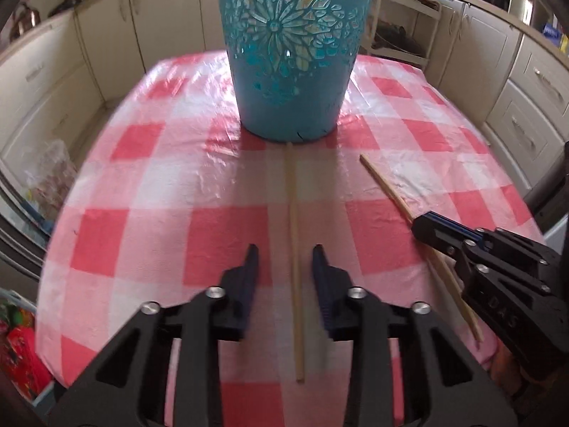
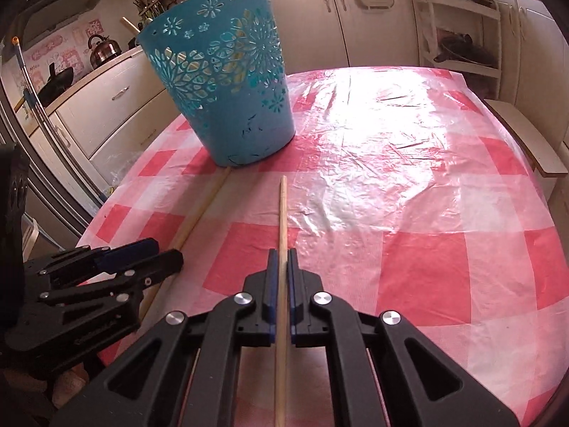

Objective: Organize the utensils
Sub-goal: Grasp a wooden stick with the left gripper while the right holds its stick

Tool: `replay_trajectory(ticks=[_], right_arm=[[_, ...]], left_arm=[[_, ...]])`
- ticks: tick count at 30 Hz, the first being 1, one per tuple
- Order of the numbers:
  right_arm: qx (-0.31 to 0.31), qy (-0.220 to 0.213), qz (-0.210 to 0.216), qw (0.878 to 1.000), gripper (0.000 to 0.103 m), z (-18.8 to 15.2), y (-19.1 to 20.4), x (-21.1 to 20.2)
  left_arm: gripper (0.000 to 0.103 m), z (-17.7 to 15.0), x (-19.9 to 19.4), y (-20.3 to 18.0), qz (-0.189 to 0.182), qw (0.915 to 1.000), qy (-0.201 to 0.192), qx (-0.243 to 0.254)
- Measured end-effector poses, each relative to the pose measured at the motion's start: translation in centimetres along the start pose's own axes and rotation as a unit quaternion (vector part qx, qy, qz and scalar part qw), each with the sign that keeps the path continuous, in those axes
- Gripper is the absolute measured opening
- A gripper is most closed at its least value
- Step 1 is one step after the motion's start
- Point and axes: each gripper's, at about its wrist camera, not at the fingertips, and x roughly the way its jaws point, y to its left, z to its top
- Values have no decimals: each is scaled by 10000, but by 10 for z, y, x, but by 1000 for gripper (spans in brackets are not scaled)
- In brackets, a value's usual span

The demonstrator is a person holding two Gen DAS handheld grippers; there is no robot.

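A blue cut-out plastic basket (image 1: 290,53) stands on the red-and-white checked table (image 1: 142,185); it also shows in the right wrist view (image 2: 227,82). One wooden chopstick (image 1: 294,213) lies flat, its far tip at the basket's base. My left gripper (image 1: 284,259) is open, its fingers on either side of this chopstick, apart from it. My right gripper (image 2: 281,259) is shut on a second chopstick (image 2: 282,213), which points forward over the cloth. In the left wrist view that gripper (image 1: 426,229) and its chopstick (image 1: 387,188) show at the right. The left gripper (image 2: 156,252) shows at the left in the right wrist view.
Cream kitchen cabinets (image 2: 338,10) ring the table. A kettle (image 2: 103,49) and a pan sit on the left counter. A white shelf rack (image 2: 462,35) stands behind the table. A wooden board (image 2: 526,135) lies off the right edge. Bags (image 1: 21,348) lie beside the table's left side.
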Motion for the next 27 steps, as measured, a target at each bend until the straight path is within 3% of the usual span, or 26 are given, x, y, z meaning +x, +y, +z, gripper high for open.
replay_trajectory(ticks=[1,2,11,15,16,20,27], right_arm=[[38,8,44,10000,5,1,-1,0],[67,17,75,9999,5,1,-2,0],[96,58,112,9999,5,2,-3,-1],[107,80,118,9998,6,2,-4,-1],[100,82,106,9999,6,2,-4,-1],[87,42,49,9999,9,4,-3,0],[6,87,10,10000,9,10,1,6]], left_arm=[[8,1,1,-1,32,10000,-7,48],[5,1,1,-2,-52,10000,11,29],[4,-23,-20,-7,-87,10000,14,25],[5,-26,-25,-5,-157,9996,245,-32],[7,-24,-25,-4,-123,9996,258,-19],[41,-6,-19,-6,137,9996,196,159],[41,22,7,-17,366,9985,218,353]])
